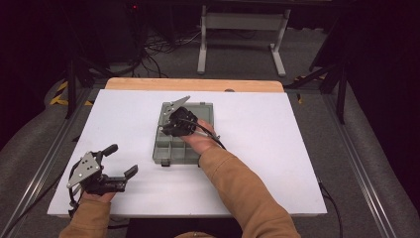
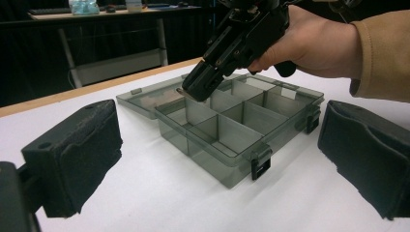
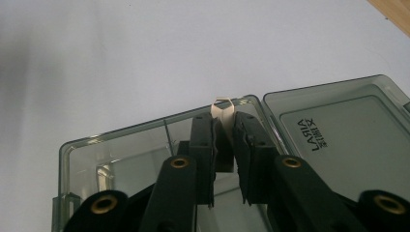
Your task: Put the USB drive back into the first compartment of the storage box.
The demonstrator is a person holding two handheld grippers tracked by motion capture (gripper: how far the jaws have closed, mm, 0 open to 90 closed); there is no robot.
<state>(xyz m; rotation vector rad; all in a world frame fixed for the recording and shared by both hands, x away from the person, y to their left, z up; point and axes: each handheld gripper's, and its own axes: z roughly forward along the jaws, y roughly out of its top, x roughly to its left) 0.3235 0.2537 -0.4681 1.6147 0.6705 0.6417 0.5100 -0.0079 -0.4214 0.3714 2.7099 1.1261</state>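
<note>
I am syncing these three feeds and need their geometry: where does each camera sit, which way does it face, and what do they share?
High view: above the person's side, looking forward and down on the white table; both sleeved forearms, left gripper and right gripper show.
Left gripper view: rides the left gripper, looking low across the table at the compartment box; its open fingers frame it.
Right gripper view: rides the right gripper, looking down into the box; fingers pinch a small pale piece.
Shared: the box and its open lid.
</note>
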